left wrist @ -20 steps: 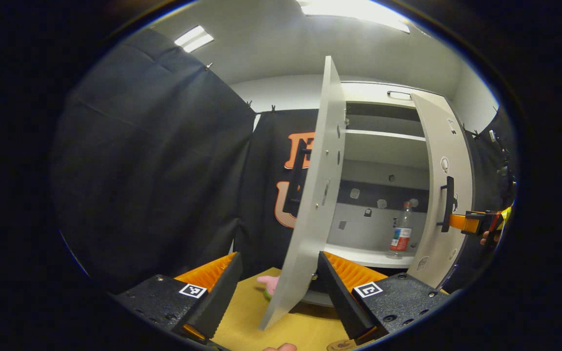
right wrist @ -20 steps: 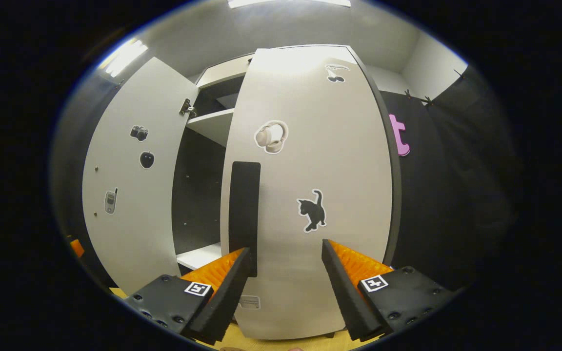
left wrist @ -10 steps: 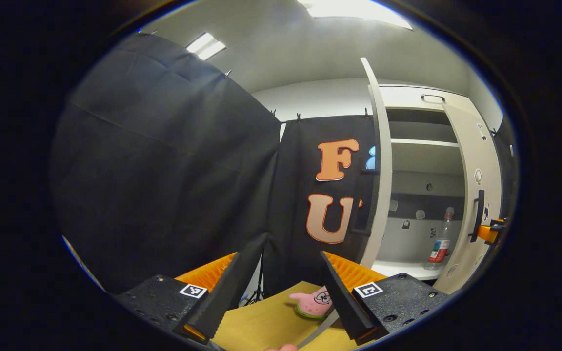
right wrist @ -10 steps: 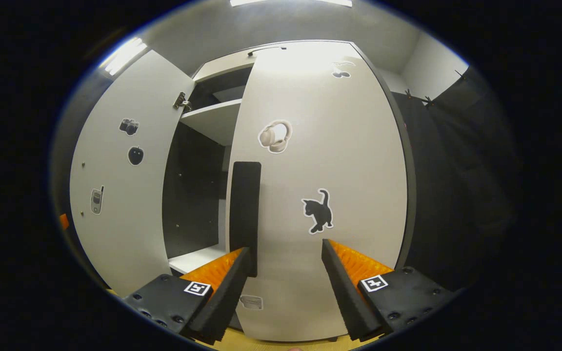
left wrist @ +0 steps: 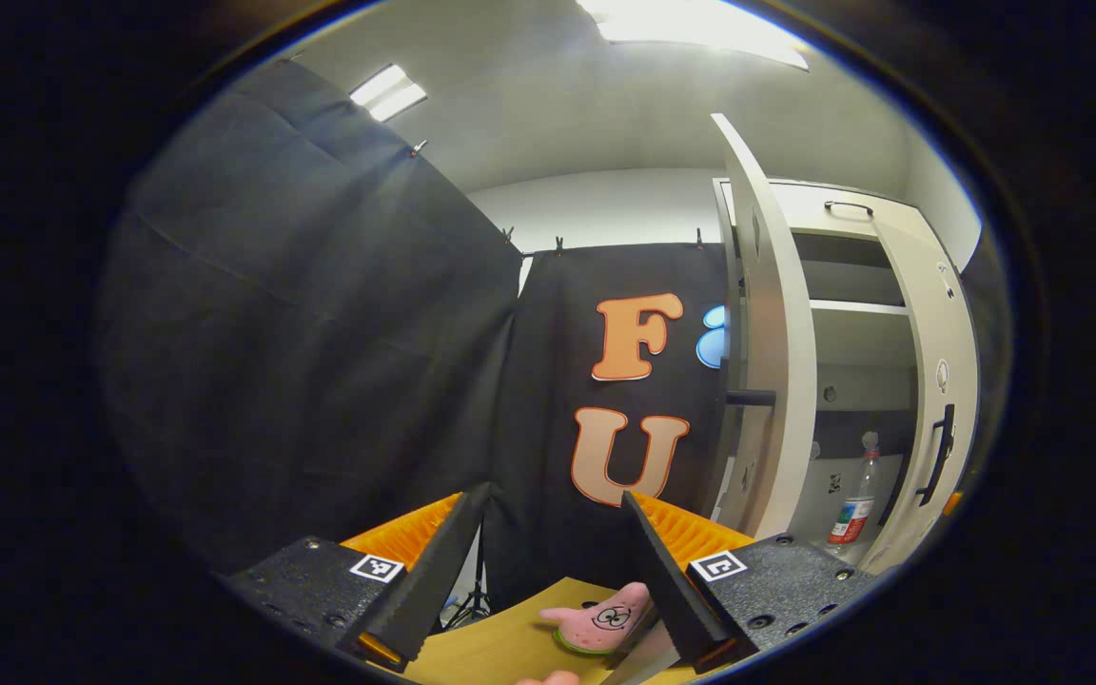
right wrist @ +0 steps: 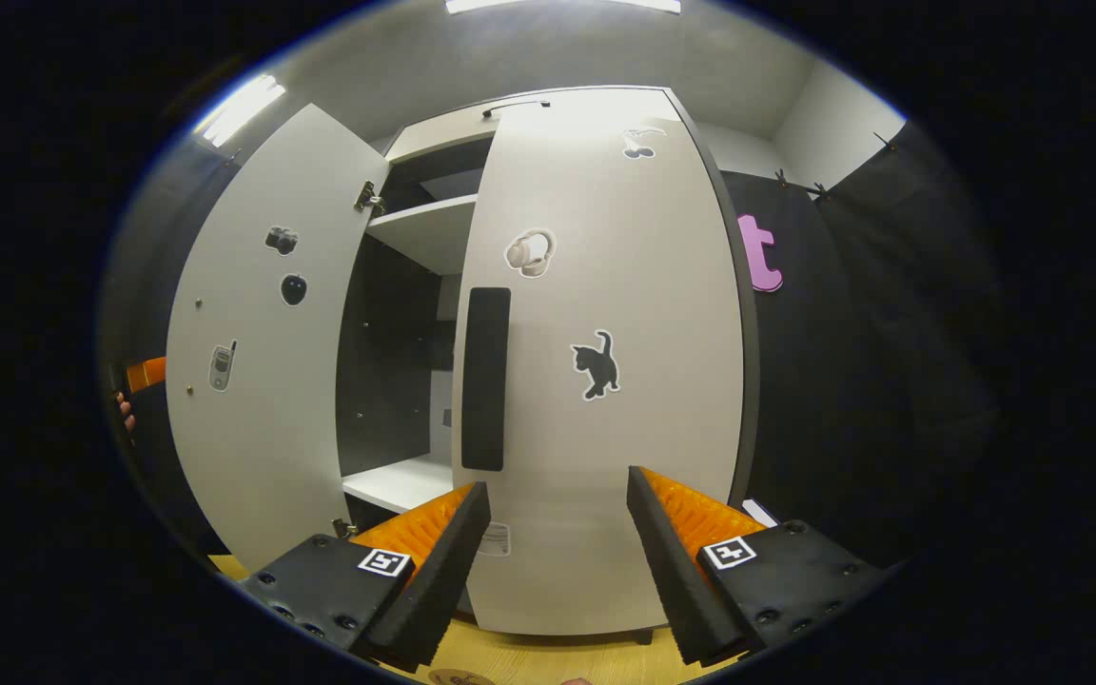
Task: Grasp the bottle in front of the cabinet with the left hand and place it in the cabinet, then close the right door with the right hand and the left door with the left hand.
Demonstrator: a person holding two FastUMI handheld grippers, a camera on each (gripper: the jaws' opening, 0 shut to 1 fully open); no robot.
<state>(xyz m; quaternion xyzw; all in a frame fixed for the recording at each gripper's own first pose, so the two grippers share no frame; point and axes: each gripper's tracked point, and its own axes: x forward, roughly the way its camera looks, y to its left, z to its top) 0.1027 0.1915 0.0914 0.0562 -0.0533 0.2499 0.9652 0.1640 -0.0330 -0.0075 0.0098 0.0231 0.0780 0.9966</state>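
Standing upright on the cabinet's [left wrist: 852, 205] lower shelf [right wrist: 396, 480]: one bottle [left wrist: 852, 504], showing in the left gripper view through the gap between two doors, the left door [left wrist: 767, 362] swung wide, the right door [right wrist: 605, 362] nearly closed. Showing in the right gripper view: stickers on both door faces and the right door's black handle [right wrist: 486, 379]. Hovering with fingers spread and pinching nothing: left hand-held gripper [left wrist: 548, 561] above the worktop [left wrist: 500, 647] by one pink starfish toy [left wrist: 600, 618], right hand-held gripper [right wrist: 553, 547] just before the right door.

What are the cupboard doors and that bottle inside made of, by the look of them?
The doors, such as the right door, look like matt pale-grey laminated board: flat, thin-edged, dull sheen. The bottle looks like clear plastic, see-through with a printed label, though glass can't be ruled out.
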